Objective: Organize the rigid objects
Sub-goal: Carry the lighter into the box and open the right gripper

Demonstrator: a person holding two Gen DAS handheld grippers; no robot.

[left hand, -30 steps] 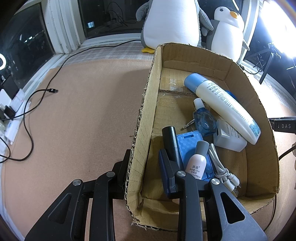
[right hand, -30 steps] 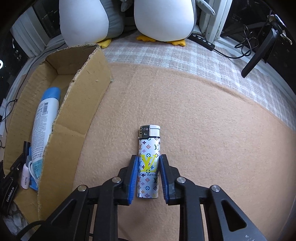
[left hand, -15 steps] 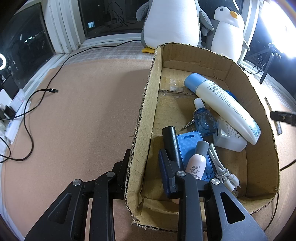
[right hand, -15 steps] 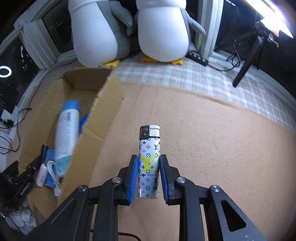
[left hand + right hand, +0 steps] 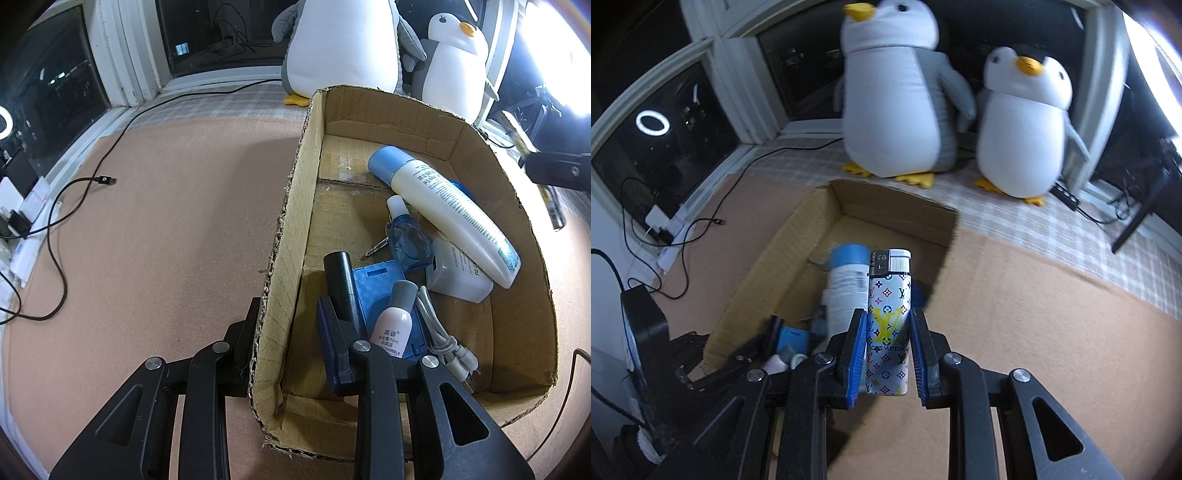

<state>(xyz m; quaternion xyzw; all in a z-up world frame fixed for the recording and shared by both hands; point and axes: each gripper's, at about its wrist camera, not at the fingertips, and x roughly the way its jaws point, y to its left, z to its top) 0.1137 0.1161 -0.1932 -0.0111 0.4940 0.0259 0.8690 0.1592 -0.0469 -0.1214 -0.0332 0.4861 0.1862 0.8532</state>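
The right gripper [image 5: 888, 350] is clenched on the patterned lighter [image 5: 888, 325], held above the cardboard box [image 5: 284, 236] to be dropped in, I think, while the left gripper [image 5: 284, 332] pinches the box's side wall, probably to steady it.

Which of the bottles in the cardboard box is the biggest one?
The white bottle with the blue cap, lying on its side along the right wall of the box. The pink bottle and the clear blue one are much shorter.

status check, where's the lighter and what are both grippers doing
Right gripper shut on lighter, held above the cardboard box. Left gripper clamped on the box's wall. Nothing in the way.
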